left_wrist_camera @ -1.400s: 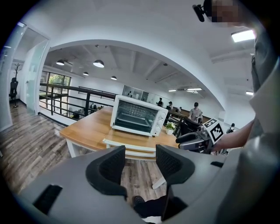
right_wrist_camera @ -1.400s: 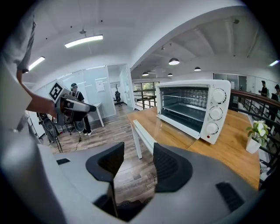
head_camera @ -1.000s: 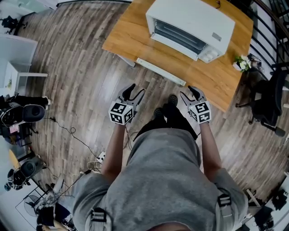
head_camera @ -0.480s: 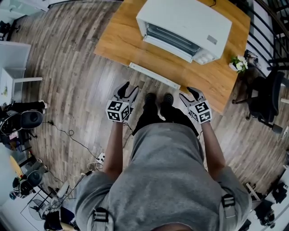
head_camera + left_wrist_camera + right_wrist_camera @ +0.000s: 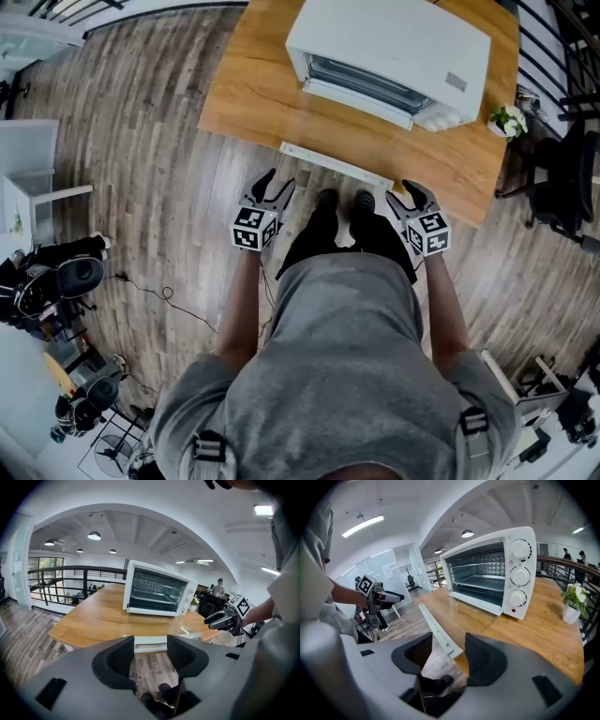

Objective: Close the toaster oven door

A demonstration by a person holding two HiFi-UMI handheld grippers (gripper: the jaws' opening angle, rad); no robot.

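Here the toaster oven point(image 5: 389, 52) sits on the wooden table point(image 5: 248, 89), its glass door point(image 5: 349, 133) dropped flat toward the person, white handle point(image 5: 336, 163) at the table's near edge; a wire rack point(image 5: 476, 581) lies inside the cavity; a small white pot point(image 5: 571, 613) beside it holds a plant. The left gripper point(image 5: 277, 180) and right gripper point(image 5: 410, 188) hang just short of that handle; each has its jaws wide apart, gripping nothing.

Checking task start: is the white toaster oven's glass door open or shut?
Open: glass door folded down flat over wooden table, racks exposed in white toaster oven.
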